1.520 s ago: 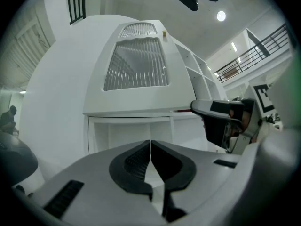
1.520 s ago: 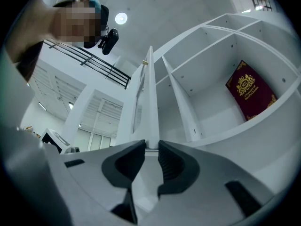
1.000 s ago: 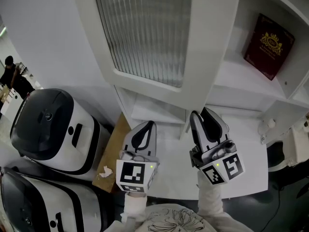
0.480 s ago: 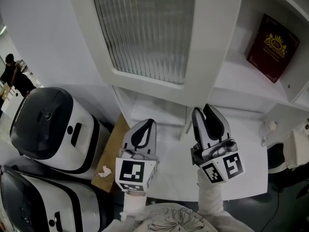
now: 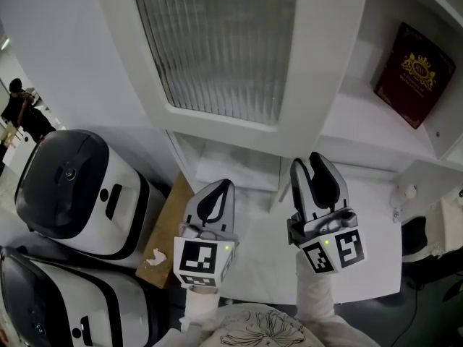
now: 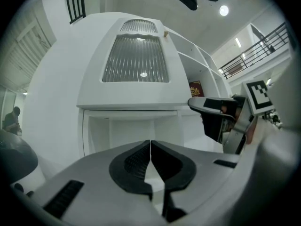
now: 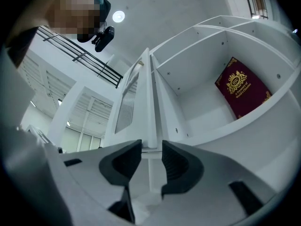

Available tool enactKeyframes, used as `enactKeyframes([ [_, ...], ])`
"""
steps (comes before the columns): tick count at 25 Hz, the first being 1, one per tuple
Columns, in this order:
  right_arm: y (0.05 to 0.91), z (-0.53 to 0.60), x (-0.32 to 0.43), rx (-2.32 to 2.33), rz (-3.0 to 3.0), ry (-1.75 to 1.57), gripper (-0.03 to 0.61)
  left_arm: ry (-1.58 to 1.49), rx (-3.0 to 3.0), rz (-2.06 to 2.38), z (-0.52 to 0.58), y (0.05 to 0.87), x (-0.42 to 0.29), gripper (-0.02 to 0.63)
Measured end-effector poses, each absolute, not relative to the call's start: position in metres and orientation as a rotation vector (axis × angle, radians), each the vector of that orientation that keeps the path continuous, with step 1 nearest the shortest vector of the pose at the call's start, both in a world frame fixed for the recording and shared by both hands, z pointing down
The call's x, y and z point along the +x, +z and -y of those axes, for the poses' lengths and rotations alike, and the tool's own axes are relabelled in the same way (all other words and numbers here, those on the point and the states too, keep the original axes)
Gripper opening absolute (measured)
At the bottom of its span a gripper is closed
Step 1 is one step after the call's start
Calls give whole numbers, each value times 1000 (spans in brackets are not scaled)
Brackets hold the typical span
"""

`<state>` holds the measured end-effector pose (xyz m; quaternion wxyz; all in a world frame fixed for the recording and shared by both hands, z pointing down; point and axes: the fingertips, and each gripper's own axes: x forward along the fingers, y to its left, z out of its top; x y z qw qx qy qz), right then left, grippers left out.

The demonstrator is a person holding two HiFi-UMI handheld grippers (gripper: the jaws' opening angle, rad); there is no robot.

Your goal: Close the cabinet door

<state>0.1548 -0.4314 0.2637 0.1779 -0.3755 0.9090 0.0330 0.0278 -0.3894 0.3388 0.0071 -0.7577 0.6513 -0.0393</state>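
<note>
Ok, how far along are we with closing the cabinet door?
Nothing is done yet: the cabinet door stands swung out, leaving the red book inside exposed. In hand: the right tongs are opening, and the door's edge shows in their gap, not pinched. The left tongs are shut and empty. Left: swing the door shut.

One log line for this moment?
cabinet door: open | left gripper: shut, empty | right gripper: opening, door edge between jaws, not gripped
</note>
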Motion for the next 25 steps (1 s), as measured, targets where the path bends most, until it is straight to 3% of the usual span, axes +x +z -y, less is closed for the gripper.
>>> enactKeyframes([
  [25,264,461,154,-1147,-2540,110,124,-132,-2370,-2071,405,350,22,5],
])
